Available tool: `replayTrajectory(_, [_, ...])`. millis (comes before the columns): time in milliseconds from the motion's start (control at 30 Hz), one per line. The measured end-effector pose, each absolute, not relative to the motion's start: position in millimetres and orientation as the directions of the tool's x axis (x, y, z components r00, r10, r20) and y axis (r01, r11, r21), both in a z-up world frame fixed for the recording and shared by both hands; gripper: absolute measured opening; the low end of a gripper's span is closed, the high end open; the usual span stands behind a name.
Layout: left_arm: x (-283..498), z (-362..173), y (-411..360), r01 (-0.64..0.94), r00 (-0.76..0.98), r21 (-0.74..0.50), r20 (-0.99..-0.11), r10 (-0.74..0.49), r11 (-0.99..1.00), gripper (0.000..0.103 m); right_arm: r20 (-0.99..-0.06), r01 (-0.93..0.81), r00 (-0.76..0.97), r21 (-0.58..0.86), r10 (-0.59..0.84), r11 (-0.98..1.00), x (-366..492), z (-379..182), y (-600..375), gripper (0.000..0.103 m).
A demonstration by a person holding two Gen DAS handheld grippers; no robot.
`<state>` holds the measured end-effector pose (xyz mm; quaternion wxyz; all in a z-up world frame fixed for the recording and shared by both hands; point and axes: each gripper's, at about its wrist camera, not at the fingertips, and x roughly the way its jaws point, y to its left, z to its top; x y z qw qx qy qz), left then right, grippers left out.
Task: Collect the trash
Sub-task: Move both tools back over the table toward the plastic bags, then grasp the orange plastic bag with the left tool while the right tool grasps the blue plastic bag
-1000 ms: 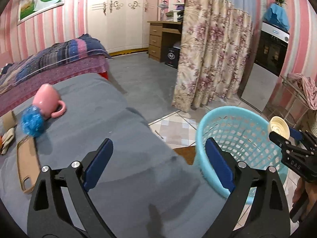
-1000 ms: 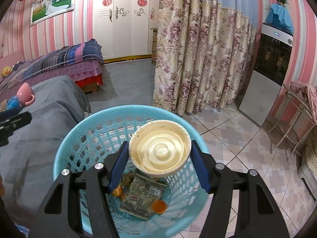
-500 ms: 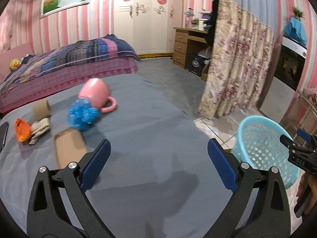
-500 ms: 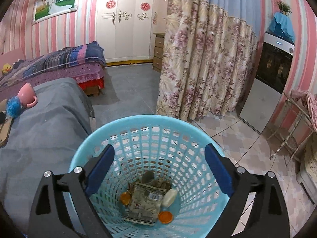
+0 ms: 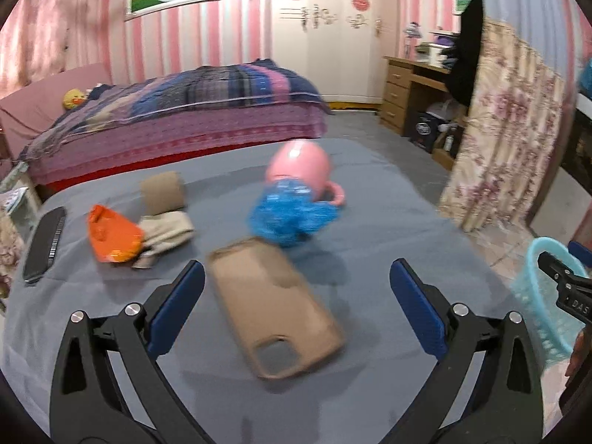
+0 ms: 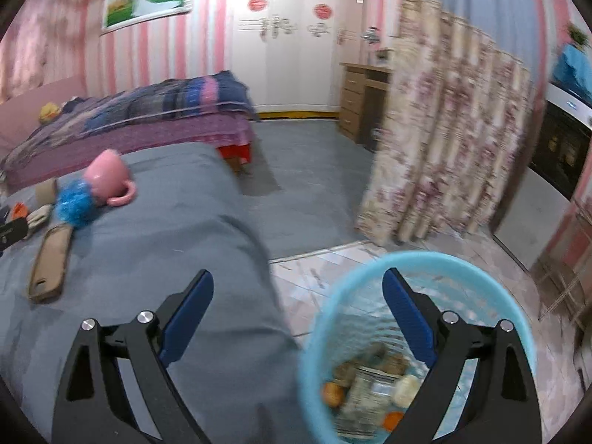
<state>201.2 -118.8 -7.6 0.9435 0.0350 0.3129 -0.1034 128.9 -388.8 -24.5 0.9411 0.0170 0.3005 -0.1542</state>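
Left wrist view: the left gripper has its jaws spread wide and holds nothing, low in the frame over the grey bedspread. A tan phone case lies at centre between the fingers. The blue crumpled wrapper touches the pink mug above it; the orange wrapper sits at left.

Right wrist view: the right gripper is also spread and empty. The blue basket at lower right holds scraps of trash.

Even indoor light, soft shadows, motion blur throughout, fisheye-bent dark corners.
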Motion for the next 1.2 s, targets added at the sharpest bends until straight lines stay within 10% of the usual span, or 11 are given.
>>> replayTrajectory(833, [286.6,-46.2,43.1,-0.101,0.760,-0.119,-0.649,-0.001,0.988,0.096,-0.639,0.024,0.766,-0.077,-0.067,0.997,232.1,-59.6,-274.1,0.091])
replayTrajectory(933, [291.7,-48.6,36.7,-0.072,0.765,-0.126,-0.643,-0.026,0.989,0.085,-0.653,0.017,0.755,-0.062,-0.053,0.998,236.9,-63.1,-275.5,0.091])
replayTrajectory(1200, [295.6,-53.2,37.9,-0.001,0.736,-0.171,-0.667,-0.115,0.985,0.016,-0.645,-0.004,0.763,-0.074,-0.045,0.997,243.4,-61.0,-264.6,0.091])
